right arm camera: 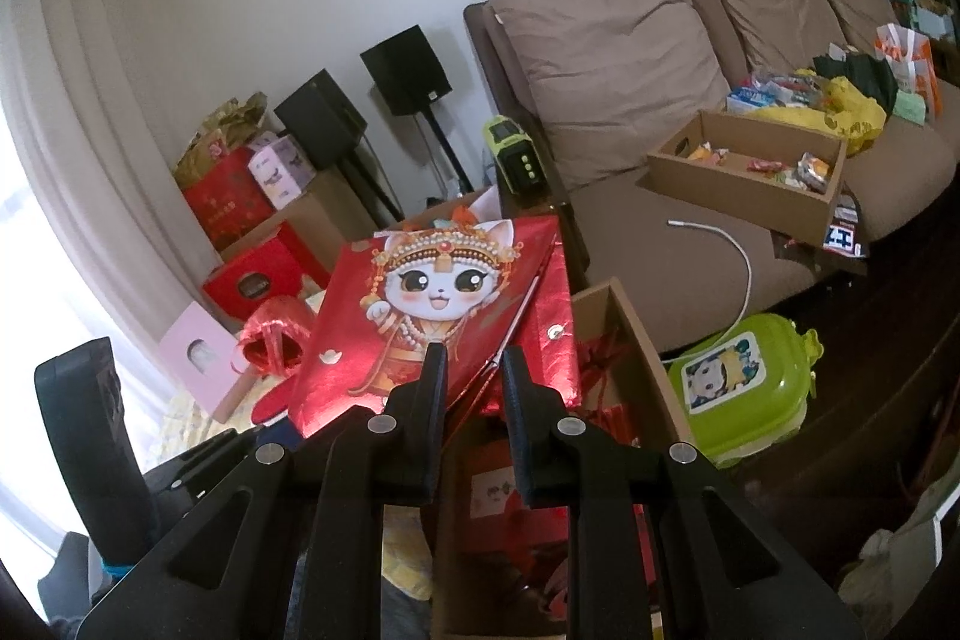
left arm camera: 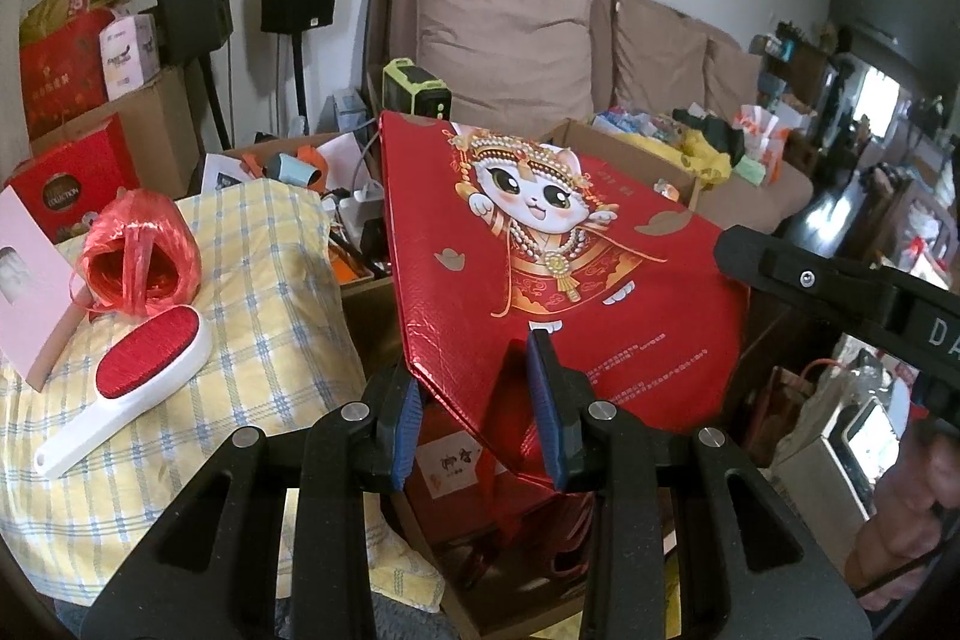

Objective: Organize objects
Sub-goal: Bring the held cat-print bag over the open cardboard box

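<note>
A shiny red gift bag (left arm camera: 558, 244) printed with a cartoon cat is held up in the air over an open cardboard box (left arm camera: 480, 520). My left gripper (left arm camera: 480, 394) has its blue-padded fingers either side of the bag's lower corner, with a gap between the left pad and the foil. My right gripper (right arm camera: 471, 376) has its fingers around the bag's (right arm camera: 432, 316) lower right edge, closed to a narrow gap on the foil. The right gripper's body (left arm camera: 840, 292) shows at the right in the left wrist view.
A yellow checked cloth (left arm camera: 210, 340) at left carries a red lint brush (left arm camera: 126, 388), a red raffia roll (left arm camera: 141, 250) and a pink box (left arm camera: 30, 268). A brown sofa (right arm camera: 630, 100) holds a cardboard tray (right arm camera: 744, 172). A green child's case (right arm camera: 744, 388) lies on the floor.
</note>
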Demonstrator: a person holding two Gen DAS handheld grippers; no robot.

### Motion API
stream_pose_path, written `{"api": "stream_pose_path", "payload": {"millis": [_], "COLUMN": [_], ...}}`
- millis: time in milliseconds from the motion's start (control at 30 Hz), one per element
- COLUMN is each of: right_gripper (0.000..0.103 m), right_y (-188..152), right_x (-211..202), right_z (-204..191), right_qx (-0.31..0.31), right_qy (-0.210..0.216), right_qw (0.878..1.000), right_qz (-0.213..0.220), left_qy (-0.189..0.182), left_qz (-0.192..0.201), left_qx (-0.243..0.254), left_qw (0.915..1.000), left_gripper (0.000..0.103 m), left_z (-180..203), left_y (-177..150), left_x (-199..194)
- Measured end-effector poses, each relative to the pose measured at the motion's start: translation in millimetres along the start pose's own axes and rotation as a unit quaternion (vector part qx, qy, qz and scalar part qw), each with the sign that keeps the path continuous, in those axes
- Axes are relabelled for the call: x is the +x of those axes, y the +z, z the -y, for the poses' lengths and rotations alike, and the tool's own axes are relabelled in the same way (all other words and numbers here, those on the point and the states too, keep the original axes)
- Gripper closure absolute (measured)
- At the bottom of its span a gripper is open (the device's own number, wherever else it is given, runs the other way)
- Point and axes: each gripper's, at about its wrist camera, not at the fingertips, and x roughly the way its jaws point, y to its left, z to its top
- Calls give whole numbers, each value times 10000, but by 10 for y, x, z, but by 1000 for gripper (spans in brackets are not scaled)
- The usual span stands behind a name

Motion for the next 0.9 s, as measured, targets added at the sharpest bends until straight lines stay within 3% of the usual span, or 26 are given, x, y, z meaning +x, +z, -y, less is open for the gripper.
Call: {"api": "stream_pose_path", "payload": {"millis": [900], "right_gripper": [84], "right_y": [-194], "right_x": [419], "right_z": [137], "right_qx": [134], "right_qy": [-96], "right_qw": [9983], "right_qz": [-559], "left_qy": [-18], "left_qz": [-556], "left_qx": [-156], "left_qw": [9983], "left_gripper": [72], "left_z": [-175], "left_y": [-207], "left_x": [369]}}
